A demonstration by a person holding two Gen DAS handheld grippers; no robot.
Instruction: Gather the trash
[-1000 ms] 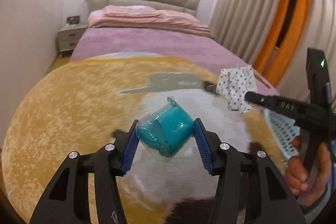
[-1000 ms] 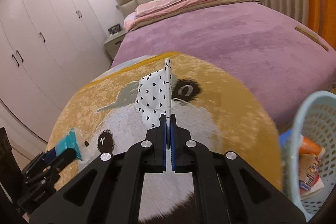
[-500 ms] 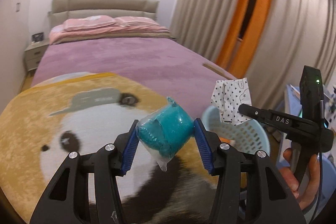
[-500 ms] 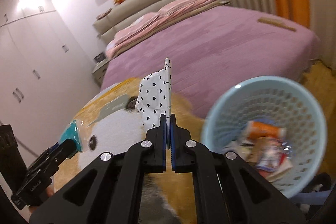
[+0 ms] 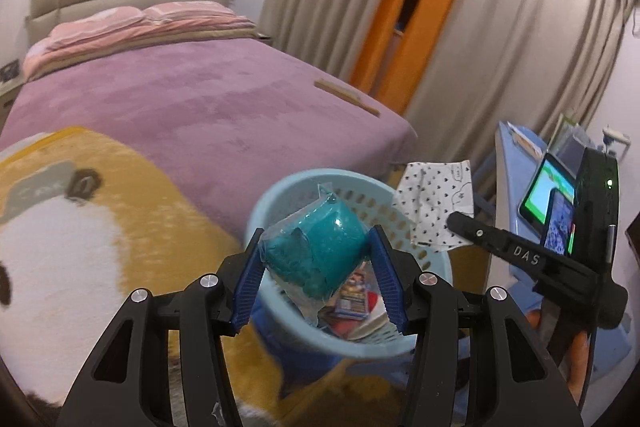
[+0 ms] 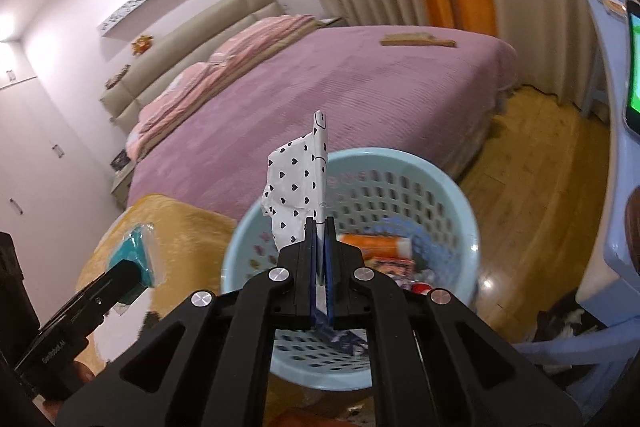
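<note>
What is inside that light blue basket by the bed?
The basket holds an orange tube and colourful printed wrappers. Both grippers' held trash covers parts, hiding whatever lies deeper.

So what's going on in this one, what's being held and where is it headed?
A person is collecting trash in a bedroom with a gripper in each hand. The left gripper is clamped on a teal plastic-wrapped bundle, and the right gripper is shut on a heart-print paper wrapper. Both are held near the light blue basket, which already has packaging in it. Nothing has been released yet.
</note>
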